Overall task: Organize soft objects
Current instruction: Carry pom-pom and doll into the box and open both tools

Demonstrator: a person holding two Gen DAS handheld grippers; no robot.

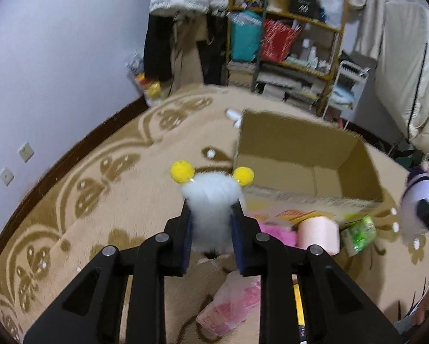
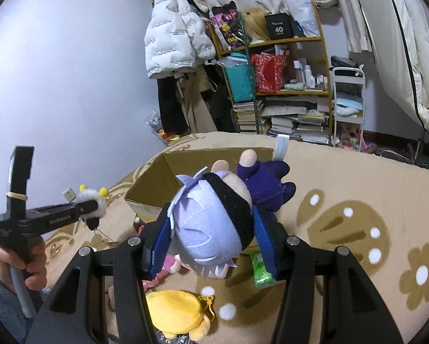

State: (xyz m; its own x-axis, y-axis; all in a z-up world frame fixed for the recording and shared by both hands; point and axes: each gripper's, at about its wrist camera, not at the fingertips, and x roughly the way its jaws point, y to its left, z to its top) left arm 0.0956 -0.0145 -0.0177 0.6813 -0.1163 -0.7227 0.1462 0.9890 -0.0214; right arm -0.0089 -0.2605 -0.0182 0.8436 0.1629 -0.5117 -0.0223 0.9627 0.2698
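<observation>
A: Cardboard box [image 1: 309, 157], brown, open-topped and looking empty, sits on the beige flower-patterned carpet [image 1: 99, 200] towards its far edge, before the bookshelf. That is my guess for where the soft things go.

B: And the lavender-haired plush doll in dark purple clothes [image 2: 211, 226]?

A: Off the carpet, its head squeezed between the right gripper [image 2: 213, 236] pads, just short of the box.

B: The left gripper [image 1: 211, 223]?

A: Pinching a small white fluffy toy with two yellow pompoms [image 1: 211, 189], also in the air near the box's near wall.

B: So both are mid-carry.

A: I'd say so. Next, each needs to clear the rim, then let go. A yellow plush pouch [image 2: 174, 312] waits on the carpet's near edge.
</observation>
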